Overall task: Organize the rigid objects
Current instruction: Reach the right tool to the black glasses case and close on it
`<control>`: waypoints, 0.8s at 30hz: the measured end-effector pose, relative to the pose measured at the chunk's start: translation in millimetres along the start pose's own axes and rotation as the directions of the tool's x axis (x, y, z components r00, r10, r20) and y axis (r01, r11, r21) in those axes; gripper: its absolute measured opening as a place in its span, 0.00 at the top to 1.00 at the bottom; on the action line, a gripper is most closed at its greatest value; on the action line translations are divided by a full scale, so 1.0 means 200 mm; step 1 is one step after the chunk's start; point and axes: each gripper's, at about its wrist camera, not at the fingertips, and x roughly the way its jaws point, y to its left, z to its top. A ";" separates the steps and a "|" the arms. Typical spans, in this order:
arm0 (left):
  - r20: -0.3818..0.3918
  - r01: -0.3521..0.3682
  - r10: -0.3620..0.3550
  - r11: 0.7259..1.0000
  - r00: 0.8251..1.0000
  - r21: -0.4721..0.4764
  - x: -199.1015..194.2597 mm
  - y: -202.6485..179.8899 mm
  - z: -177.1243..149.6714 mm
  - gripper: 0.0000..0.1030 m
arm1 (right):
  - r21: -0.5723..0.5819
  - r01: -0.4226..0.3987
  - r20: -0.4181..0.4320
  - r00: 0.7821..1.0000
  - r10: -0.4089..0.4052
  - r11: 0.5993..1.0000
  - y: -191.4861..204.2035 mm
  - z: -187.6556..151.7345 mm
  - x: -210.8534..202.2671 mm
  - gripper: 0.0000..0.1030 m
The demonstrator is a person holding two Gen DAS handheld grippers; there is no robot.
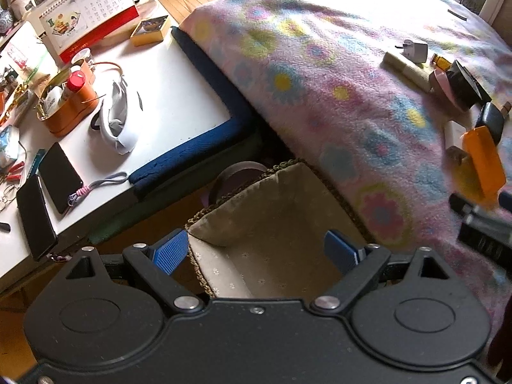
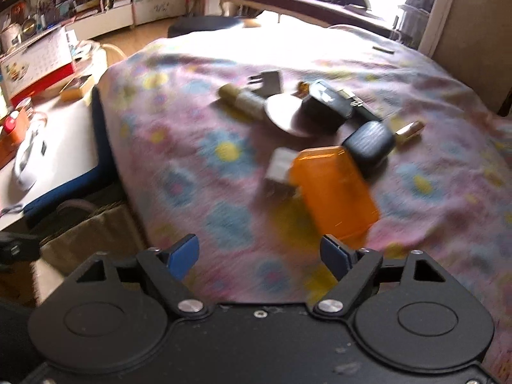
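My left gripper (image 1: 256, 252) is open and empty, hovering over a fabric-lined woven basket (image 1: 272, 224) beside the bed. My right gripper (image 2: 259, 257) is open and empty above the flowered blanket (image 2: 198, 172), just short of an orange translucent box (image 2: 336, 192). Behind the box lie a small white block (image 2: 280, 168), a black rounded case (image 2: 368, 147), a gold lipstick tube (image 2: 409, 129), a beige tube (image 2: 243, 100), a white plug adapter (image 2: 268, 84), a round disc (image 2: 288, 115) and a black box (image 2: 326, 105). The same pile shows at the right in the left wrist view, with the orange box (image 1: 483, 160).
A white table (image 1: 179, 96) with a blue padded edge stands left of the bed, holding two phones (image 1: 48, 185), an orange holder (image 1: 70, 102), a white mask-like object (image 1: 116, 115), a gold box (image 1: 150, 30) and a calendar (image 1: 89, 12). The right wrist view is motion-blurred.
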 end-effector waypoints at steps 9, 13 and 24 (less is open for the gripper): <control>0.018 -0.014 0.012 0.995 1.000 0.097 -0.01 -0.11 -0.01 0.14 | 0.265 0.083 0.003 0.996 -0.087 0.961 -0.47 0.27 0.24 0.35; 0.018 -0.008 0.005 0.990 1.000 0.138 0.00 -0.16 -0.01 0.14 | 0.314 0.057 -0.022 0.998 -0.053 0.948 -0.56 0.34 0.36 0.39; 0.025 -0.009 0.004 0.972 1.000 0.233 0.01 -0.29 -0.02 0.14 | 0.232 0.064 -0.027 0.998 -0.060 0.970 -0.54 0.37 0.52 0.45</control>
